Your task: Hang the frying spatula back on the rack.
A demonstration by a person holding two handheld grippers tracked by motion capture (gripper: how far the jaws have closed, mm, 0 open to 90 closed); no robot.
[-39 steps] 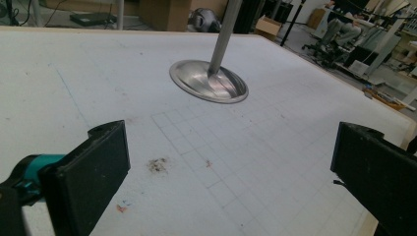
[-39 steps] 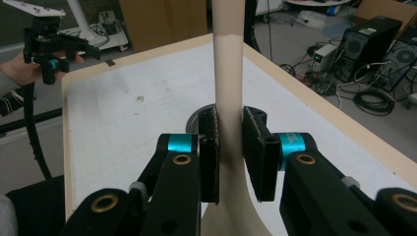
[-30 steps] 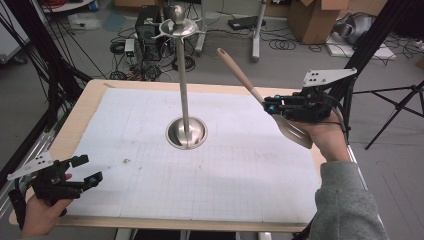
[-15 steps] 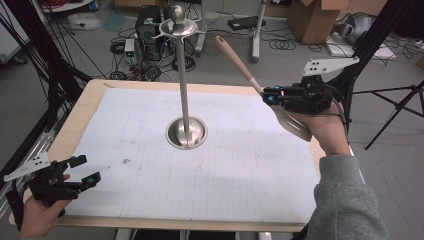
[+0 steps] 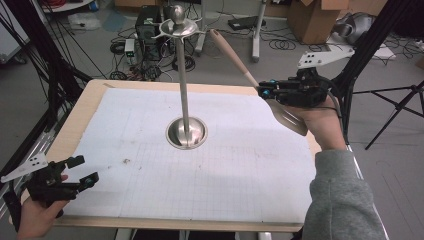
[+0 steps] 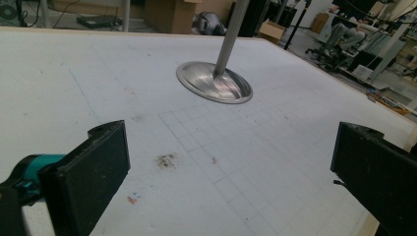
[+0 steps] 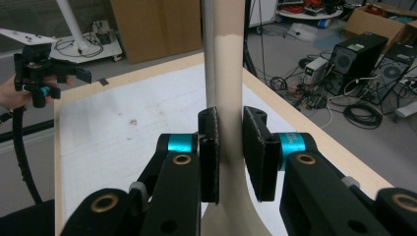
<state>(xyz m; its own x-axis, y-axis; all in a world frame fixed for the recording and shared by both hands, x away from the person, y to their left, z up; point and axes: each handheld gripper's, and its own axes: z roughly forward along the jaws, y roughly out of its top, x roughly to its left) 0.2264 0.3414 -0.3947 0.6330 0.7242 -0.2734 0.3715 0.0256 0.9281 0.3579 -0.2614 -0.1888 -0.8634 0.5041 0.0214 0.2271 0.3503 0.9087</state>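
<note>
A steel stand rises from a round base (image 5: 186,133) at the middle of the table, its pole (image 5: 182,75) ending in a hooked top (image 5: 176,26). My right gripper (image 5: 262,91) is held in the air at the table's right edge, shut on the neck of a beige spatula (image 5: 232,55); the handle points up and left toward the stand's top, the blade (image 5: 289,119) hangs below the hand. In the right gripper view the gripper (image 7: 231,147) pinches the spatula (image 7: 229,73) in front of the pole (image 7: 209,59). My left gripper (image 5: 85,171) rests open at the front left corner, nothing between its fingers (image 6: 105,157).
A white gridded mat (image 5: 240,165) covers the wooden table (image 5: 100,86). The stand's base (image 6: 215,82) lies ahead of the left gripper (image 6: 228,162). Cables, computer cases (image 5: 150,25), cardboard boxes (image 5: 315,20) and tripod legs surround the table on the floor.
My right gripper has risen a little with the spatula, bringing the handle's end higher and closer to the stand's top. The left gripper has stayed where it was.
</note>
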